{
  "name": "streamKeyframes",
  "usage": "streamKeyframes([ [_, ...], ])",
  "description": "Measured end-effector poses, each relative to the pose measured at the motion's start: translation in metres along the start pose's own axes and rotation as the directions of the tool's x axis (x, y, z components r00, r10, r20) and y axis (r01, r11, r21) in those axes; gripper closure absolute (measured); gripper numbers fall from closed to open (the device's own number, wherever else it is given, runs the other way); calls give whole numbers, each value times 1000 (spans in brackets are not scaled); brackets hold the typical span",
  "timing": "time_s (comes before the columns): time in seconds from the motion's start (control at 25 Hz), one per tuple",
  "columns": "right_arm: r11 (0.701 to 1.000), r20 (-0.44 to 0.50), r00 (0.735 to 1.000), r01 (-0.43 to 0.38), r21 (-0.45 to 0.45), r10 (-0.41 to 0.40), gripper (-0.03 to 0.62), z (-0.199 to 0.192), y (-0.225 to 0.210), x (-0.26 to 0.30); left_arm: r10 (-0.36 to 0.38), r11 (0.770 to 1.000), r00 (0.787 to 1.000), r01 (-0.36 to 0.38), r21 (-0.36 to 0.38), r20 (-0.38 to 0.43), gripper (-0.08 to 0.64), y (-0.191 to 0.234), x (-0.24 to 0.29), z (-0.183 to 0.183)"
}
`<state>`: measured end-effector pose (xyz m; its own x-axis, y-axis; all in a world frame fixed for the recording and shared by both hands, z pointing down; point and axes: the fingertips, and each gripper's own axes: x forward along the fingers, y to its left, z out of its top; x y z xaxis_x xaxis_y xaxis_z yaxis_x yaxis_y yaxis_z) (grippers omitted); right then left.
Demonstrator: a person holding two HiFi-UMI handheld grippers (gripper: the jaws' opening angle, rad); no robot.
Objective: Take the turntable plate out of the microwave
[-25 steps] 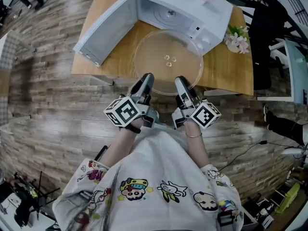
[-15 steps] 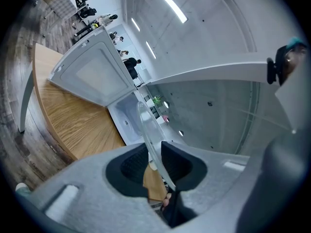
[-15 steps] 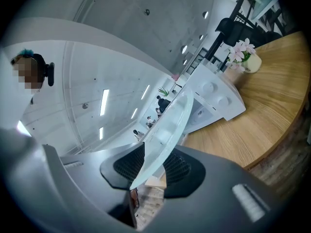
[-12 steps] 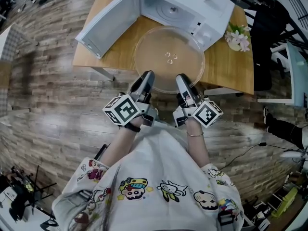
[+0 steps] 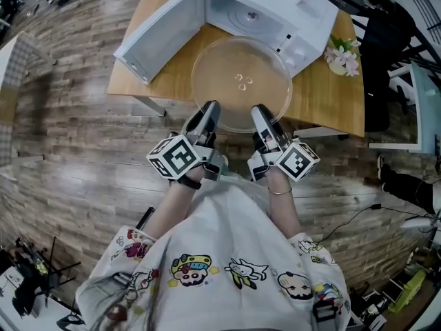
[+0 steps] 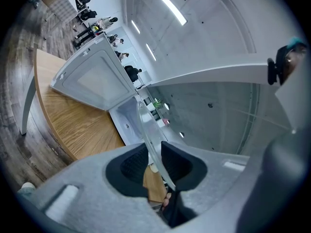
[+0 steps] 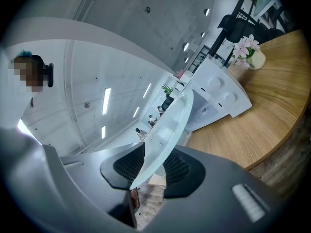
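Gripping turntable plate (image 5: 241, 74) rim: left gripper (image 5: 209, 110) at 7 o'clock, right gripper (image 5: 260, 112) at 5 o'clock. Microwave (image 5: 303, 19) is standing open at 12 o'clock.

Wood tbl (image 5: 324, 95): open microwave (image 5: 265, 9), flower pot (image 5: 342, 55).
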<state>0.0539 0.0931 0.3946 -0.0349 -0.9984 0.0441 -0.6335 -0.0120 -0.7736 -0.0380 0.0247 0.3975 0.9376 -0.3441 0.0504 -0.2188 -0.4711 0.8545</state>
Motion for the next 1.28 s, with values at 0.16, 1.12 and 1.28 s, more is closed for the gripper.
streamKeyframes([
  [0.16, 1000, 10, 1000, -5, 13, 4, 466, -1, 2, 2, -2, 1000, 1000, 2, 7, -7, 480, 0, 0, 4],
  [1.12, 1000, -17, 1000, -9, 5, 9, 466, -6, 8, 15, -1, 1000, 1000, 1, -6, -5, 480, 7, -4, 15],
  [1.28, 1000, -18, 1000, -11, 8, 11, 466, -5, 9, 17, 0, 1000, 1000, 0, -1, -4, 480, 7, -5, 18],
])
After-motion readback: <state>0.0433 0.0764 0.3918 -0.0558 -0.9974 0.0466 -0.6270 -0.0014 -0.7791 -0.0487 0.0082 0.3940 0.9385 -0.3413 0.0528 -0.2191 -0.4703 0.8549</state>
